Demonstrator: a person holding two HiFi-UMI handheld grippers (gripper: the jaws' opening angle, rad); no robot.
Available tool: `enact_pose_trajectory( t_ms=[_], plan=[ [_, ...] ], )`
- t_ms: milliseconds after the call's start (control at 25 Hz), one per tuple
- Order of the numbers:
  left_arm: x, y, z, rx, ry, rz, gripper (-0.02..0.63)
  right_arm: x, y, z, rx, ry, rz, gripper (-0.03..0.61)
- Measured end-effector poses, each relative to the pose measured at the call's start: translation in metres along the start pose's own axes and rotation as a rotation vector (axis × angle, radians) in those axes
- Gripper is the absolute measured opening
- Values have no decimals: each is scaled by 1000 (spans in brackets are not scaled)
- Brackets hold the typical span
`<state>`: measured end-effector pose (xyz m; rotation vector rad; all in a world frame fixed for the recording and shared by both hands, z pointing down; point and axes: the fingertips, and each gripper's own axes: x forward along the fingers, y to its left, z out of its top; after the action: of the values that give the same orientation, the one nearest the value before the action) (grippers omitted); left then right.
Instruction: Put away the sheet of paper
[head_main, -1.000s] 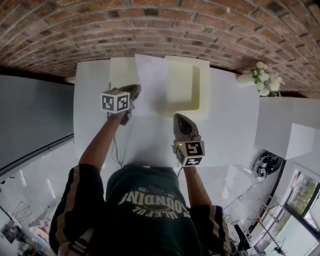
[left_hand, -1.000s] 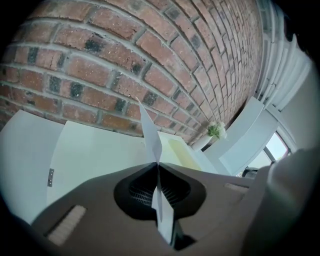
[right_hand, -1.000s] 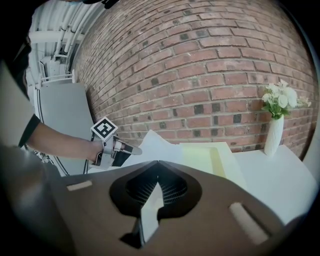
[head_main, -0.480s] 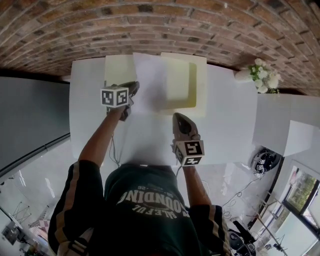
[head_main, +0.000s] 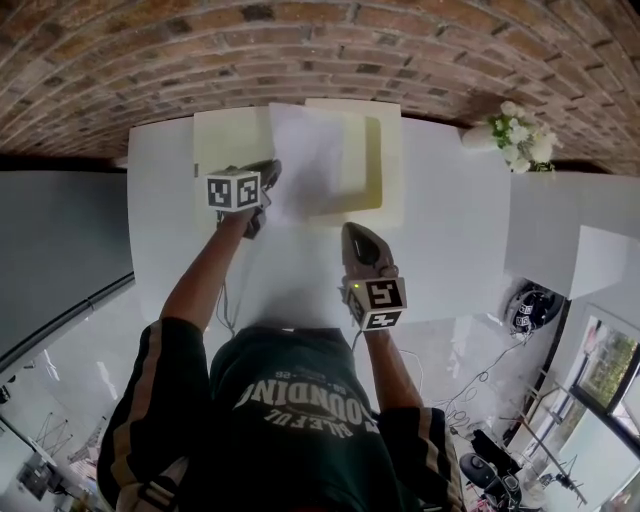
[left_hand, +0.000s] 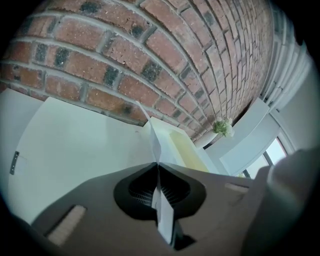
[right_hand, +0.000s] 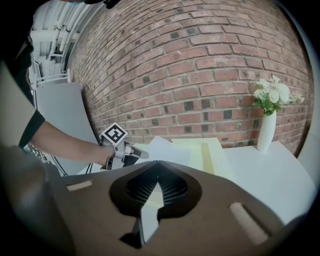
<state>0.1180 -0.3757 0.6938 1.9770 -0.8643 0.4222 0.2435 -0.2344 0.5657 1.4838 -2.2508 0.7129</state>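
A white sheet of paper (head_main: 310, 160) hangs over an open pale yellow folder (head_main: 385, 150) at the table's far side, by the brick wall. My left gripper (head_main: 268, 178) is shut on the sheet's left edge. In the left gripper view the paper (left_hand: 159, 142) runs edge-on out of the closed jaws (left_hand: 158, 164), with the folder (left_hand: 182, 150) beyond. My right gripper (head_main: 350, 230) is at the sheet's near right corner. Its jaws (right_hand: 157, 162) are shut with a pale strip of paper between the pads. In the right gripper view the sheet (right_hand: 167, 147) stretches toward the left gripper (right_hand: 142, 154).
A white vase of white flowers (head_main: 515, 140) stands at the table's far right corner, also in the right gripper view (right_hand: 267, 125). The white table (head_main: 450, 240) ends at the brick wall (head_main: 300, 50). Cables and a dark device (head_main: 530, 330) lie on the floor to the right.
The head view has drifted a little, so table and folder sit slightly higher and to the left. Both grippers keep their hold on the sheet over the folder.
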Motion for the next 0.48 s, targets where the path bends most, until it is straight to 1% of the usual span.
enact_pose_trajectory(
  t_ms=[480],
  plan=[
    [43, -14, -8, -73, 6, -30, 11, -2, -19, -7, 27, 14, -18, 0]
  ],
)
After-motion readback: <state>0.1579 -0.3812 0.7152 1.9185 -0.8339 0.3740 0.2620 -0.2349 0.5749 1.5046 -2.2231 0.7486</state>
